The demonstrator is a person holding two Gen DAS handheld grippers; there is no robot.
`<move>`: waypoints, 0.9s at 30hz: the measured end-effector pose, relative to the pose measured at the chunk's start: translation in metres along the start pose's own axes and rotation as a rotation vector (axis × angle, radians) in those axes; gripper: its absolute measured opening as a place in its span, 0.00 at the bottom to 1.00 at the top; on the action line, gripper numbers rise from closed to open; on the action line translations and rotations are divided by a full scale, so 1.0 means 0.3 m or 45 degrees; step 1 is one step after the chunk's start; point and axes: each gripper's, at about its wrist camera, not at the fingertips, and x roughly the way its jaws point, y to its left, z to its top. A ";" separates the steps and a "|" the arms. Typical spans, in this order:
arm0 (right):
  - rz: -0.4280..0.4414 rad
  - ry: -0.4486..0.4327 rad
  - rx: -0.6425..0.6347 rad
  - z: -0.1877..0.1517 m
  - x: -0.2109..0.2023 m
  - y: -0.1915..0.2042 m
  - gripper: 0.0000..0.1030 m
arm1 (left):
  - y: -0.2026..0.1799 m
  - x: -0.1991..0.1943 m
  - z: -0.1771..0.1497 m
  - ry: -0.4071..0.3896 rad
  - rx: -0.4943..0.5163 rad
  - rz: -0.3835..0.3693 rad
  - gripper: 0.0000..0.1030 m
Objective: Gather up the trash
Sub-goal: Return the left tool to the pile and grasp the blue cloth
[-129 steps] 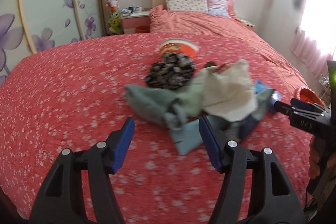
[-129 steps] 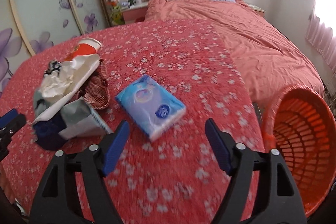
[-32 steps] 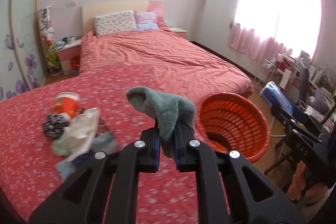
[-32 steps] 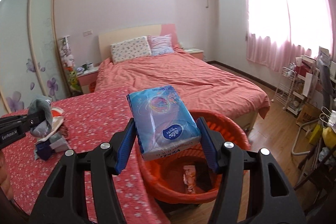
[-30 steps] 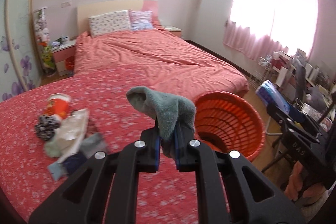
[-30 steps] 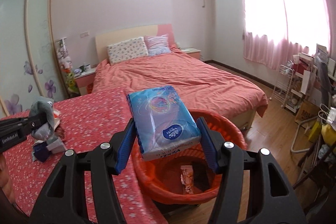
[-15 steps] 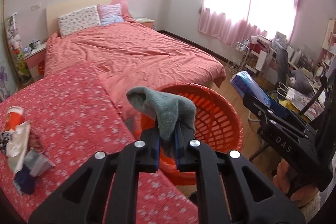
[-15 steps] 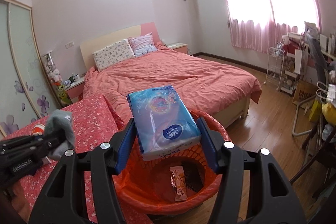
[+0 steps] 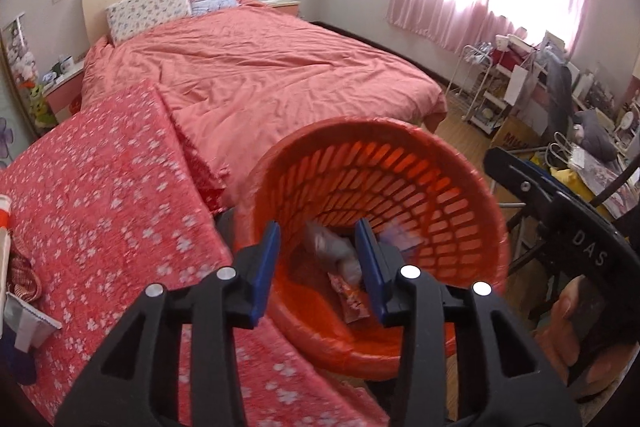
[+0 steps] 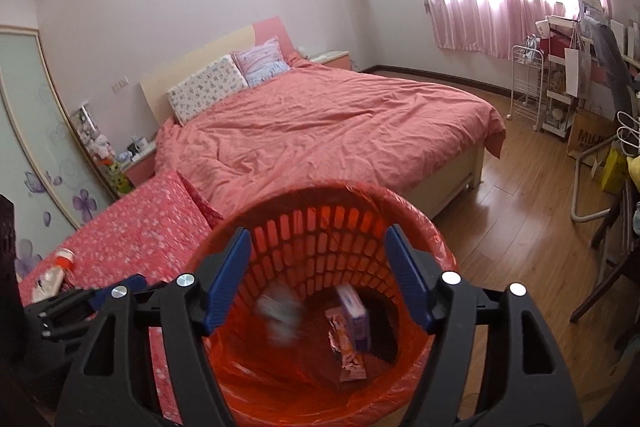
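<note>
The orange basket (image 9: 380, 131) (image 10: 320, 191) stands beside the red floral bed, and both grippers hang over its mouth. My left gripper (image 9: 318, 261) has its jaws opening with nothing between them; the grey sock (image 9: 334, 251) (image 10: 280, 311) is a blur falling inside the basket. My right gripper (image 10: 320, 269) also has its jaws opening and holds nothing. The blue tissue pack (image 10: 354, 311) (image 9: 396, 237) lies in the basket next to a snack wrapper (image 10: 348, 351) (image 9: 352, 297).
More trash lies on the floral cover (image 9: 100, 195) at the far left, with a red and white cup (image 10: 64, 259) among it. A pink made-up bed (image 10: 320, 123) lies behind the basket. To the right are wooden floor (image 10: 520, 219), a white rack (image 10: 528, 87) and clutter.
Both grippers came down over the basket. The left one let go of the grey sock and the right one let go of the blue tissue pack; both things dropped into the basket.
</note>
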 end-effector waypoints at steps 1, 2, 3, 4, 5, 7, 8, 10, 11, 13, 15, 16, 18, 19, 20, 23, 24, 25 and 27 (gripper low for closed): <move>-0.007 0.005 -0.005 -0.002 0.001 0.001 0.68 | 0.018 -0.003 -0.009 0.000 0.000 0.019 0.42; -0.016 0.013 -0.013 -0.010 -0.003 0.005 0.68 | 0.030 -0.007 -0.013 0.001 -0.001 0.033 0.43; -0.023 0.019 -0.017 -0.007 0.000 0.006 0.68 | 0.051 -0.015 -0.025 0.001 -0.002 0.054 0.43; -0.029 0.024 -0.024 -0.009 -0.004 0.009 0.68 | 0.066 -0.026 -0.034 0.002 -0.002 0.069 0.43; -0.033 0.027 -0.033 -0.007 -0.008 0.013 0.68 | 0.082 -0.037 -0.045 0.003 0.000 0.082 0.43; -0.040 0.031 -0.054 -0.002 -0.016 0.031 0.68 | 0.110 -0.067 -0.065 -0.001 0.002 0.113 0.44; -0.041 0.033 -0.068 0.005 -0.017 0.040 0.68 | 0.134 -0.087 -0.082 -0.006 0.001 0.131 0.45; -0.032 0.040 -0.095 0.002 -0.031 0.067 0.68 | 0.177 -0.125 -0.107 -0.016 -0.010 0.162 0.47; -0.027 0.044 -0.103 0.006 -0.027 0.075 0.68 | 0.206 -0.147 -0.124 -0.018 -0.024 0.184 0.47; -0.014 0.056 -0.127 -0.001 -0.031 0.110 0.68 | 0.253 -0.189 -0.146 -0.023 -0.056 0.200 0.48; 0.003 0.068 -0.156 -0.011 -0.033 0.148 0.68 | 0.303 -0.232 -0.170 -0.031 -0.096 0.222 0.48; 0.012 0.075 -0.176 -0.017 -0.036 0.170 0.68 | 0.329 -0.257 -0.184 -0.036 -0.115 0.232 0.49; 0.030 0.089 -0.209 -0.030 -0.038 0.207 0.68 | 0.377 -0.303 -0.210 -0.050 -0.143 0.264 0.49; 0.041 0.096 -0.229 -0.038 -0.043 0.231 0.68 | 0.404 -0.331 -0.225 -0.061 -0.152 0.287 0.49; 0.050 0.102 -0.252 -0.046 -0.046 0.255 0.68 | 0.427 -0.354 -0.237 -0.070 -0.160 0.309 0.50; 0.076 0.124 -0.305 -0.068 -0.050 0.311 0.68 | 0.516 -0.434 -0.281 -0.097 -0.202 0.386 0.53; 0.084 0.130 -0.316 -0.076 -0.052 0.326 0.68 | 0.544 -0.452 -0.292 -0.100 -0.216 0.404 0.53; 0.096 0.139 -0.330 -0.086 -0.053 0.353 0.68 | 0.580 -0.472 -0.307 -0.101 -0.242 0.432 0.54; 0.114 0.154 -0.354 -0.105 -0.052 0.396 0.68 | 0.631 -0.488 -0.327 -0.095 -0.278 0.466 0.54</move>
